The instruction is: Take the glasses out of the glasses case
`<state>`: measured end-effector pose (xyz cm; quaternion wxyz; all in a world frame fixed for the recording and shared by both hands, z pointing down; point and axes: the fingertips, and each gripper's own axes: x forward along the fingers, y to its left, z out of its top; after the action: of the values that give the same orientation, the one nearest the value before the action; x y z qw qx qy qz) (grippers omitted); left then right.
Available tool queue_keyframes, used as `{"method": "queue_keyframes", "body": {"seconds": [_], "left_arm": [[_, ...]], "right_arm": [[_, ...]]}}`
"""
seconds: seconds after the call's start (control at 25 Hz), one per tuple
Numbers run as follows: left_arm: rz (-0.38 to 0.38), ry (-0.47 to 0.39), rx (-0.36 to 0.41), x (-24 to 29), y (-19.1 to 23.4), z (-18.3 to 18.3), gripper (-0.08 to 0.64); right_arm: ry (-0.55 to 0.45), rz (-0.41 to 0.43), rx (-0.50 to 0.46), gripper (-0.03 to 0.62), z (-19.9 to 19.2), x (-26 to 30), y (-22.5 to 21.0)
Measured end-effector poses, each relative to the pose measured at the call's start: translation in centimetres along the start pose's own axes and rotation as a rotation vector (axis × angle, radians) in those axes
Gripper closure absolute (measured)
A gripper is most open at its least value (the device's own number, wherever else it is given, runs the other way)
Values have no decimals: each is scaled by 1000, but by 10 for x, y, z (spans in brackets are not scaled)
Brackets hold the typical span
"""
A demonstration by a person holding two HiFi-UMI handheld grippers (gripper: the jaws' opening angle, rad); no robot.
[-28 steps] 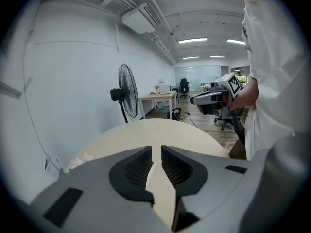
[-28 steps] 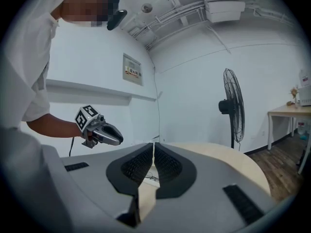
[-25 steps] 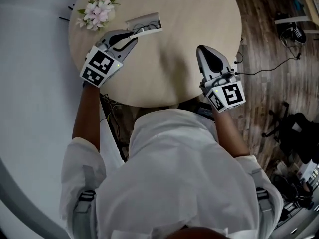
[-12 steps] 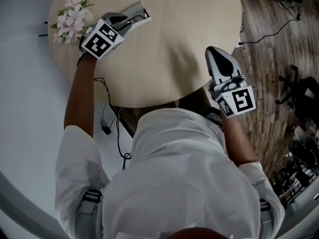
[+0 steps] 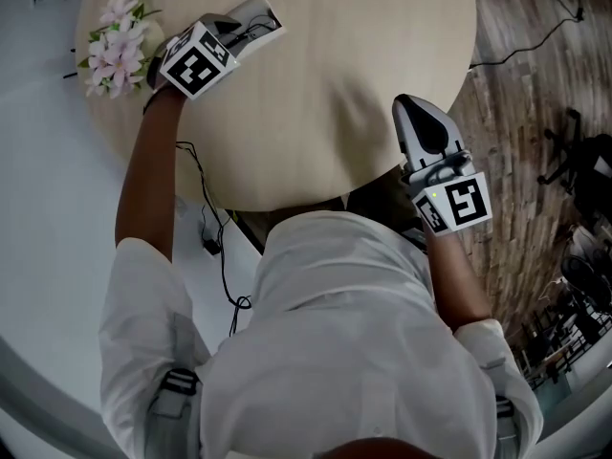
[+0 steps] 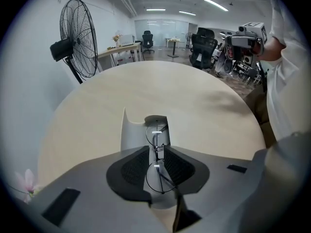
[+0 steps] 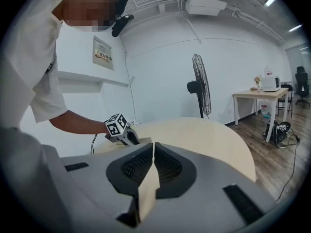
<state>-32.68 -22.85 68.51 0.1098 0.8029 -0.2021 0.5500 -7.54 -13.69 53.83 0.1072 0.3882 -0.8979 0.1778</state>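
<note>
An open grey glasses case [image 5: 258, 10] lies at the far left of the round wooden table [image 5: 335, 65]. In the left gripper view thin wire-rimmed glasses [image 6: 157, 133] lie in the case [image 6: 130, 132]. My left gripper [image 6: 156, 150] reaches over the case's near end. Its jaws are drawn in to a narrow gap around the glasses' bridge. The head view shows this gripper [image 5: 241, 29] at the case. My right gripper [image 5: 409, 99] hovers over the table's near right edge, shut and empty; its pads meet at the tip [image 7: 152, 147].
A bunch of pink and white flowers [image 5: 113, 41] lies just left of the case. A standing fan [image 6: 77, 38] is behind the table. Cables hang under the table's near edge [image 5: 215, 247]. Office chairs and desks stand further back.
My left gripper has moved forward and left onto the case, now astride the glasses. The right gripper has hardly shifted.
</note>
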Motion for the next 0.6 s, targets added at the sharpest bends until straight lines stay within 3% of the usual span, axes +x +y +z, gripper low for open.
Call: {"method": "queue_keyframes", "body": {"seconds": [0.32, 0.6], "left_arm": [[-42, 31, -17, 14, 0, -4, 462], [-125, 101, -49, 21, -5, -7, 482]], "right_arm": [[17, -18, 20, 566, -10, -2, -3], [23, -40, 33, 566, -16, -5, -7]]}}
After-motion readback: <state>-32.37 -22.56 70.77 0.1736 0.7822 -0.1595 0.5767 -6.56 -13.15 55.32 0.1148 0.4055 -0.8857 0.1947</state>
